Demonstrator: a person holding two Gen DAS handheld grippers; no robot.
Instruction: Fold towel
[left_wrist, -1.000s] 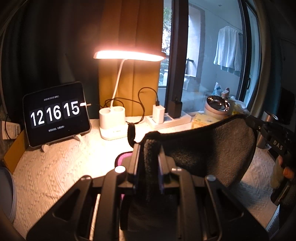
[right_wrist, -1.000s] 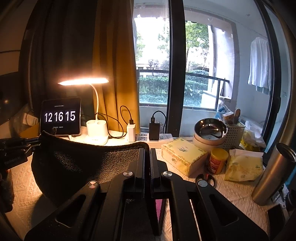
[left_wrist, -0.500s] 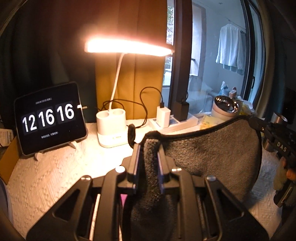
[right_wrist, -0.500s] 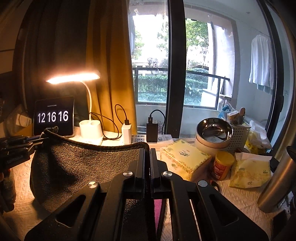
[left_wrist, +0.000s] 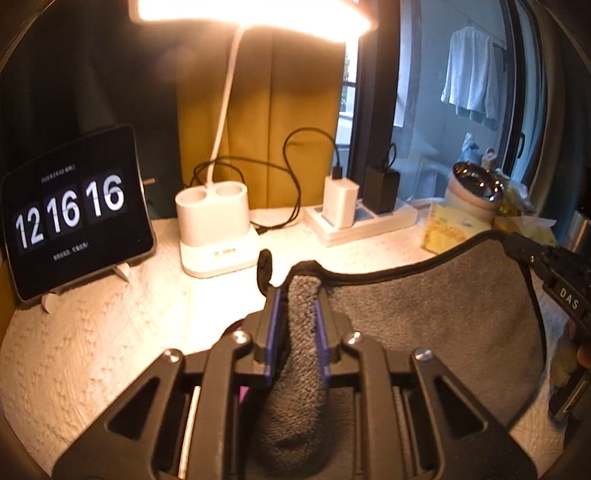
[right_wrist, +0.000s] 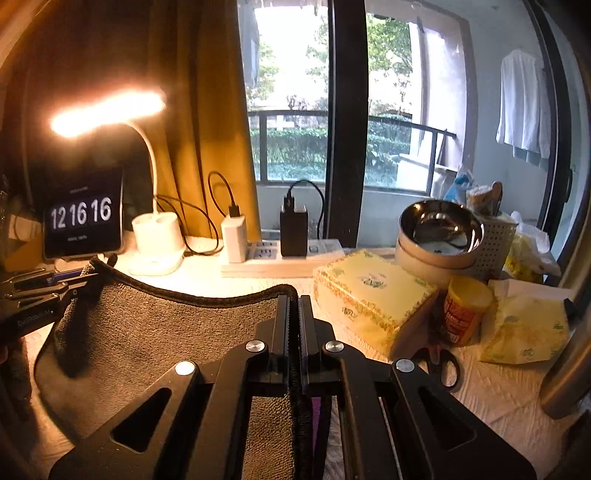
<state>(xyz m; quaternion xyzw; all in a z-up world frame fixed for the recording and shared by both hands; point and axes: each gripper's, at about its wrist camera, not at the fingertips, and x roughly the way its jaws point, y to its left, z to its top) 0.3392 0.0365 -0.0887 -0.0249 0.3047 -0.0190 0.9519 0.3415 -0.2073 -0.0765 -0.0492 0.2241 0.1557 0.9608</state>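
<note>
A dark grey towel (left_wrist: 436, 317) with a black hem hangs stretched between my two grippers above the white tablecloth (left_wrist: 92, 332). My left gripper (left_wrist: 295, 295) is shut on one bunched top corner. My right gripper (right_wrist: 293, 301) is shut on the other top corner; the towel (right_wrist: 155, 332) sags to its left. The right gripper also shows at the right edge of the left wrist view (left_wrist: 546, 266), and the left gripper at the left edge of the right wrist view (right_wrist: 70, 282). The towel's lower part is hidden behind the gripper bodies.
At the back stand a tablet clock (left_wrist: 74, 210), a lit desk lamp (left_wrist: 214, 229) and a power strip with chargers (left_wrist: 354, 221). To the right are a yellow tissue box (right_wrist: 369, 299), stacked bowls (right_wrist: 439, 236), a jar (right_wrist: 465, 310), scissors (right_wrist: 439, 365) and a steel bottle (right_wrist: 565, 369).
Both grippers have moved forward toward the lamp and the back of the table, carrying the towel between them. Their grips are unchanged.
</note>
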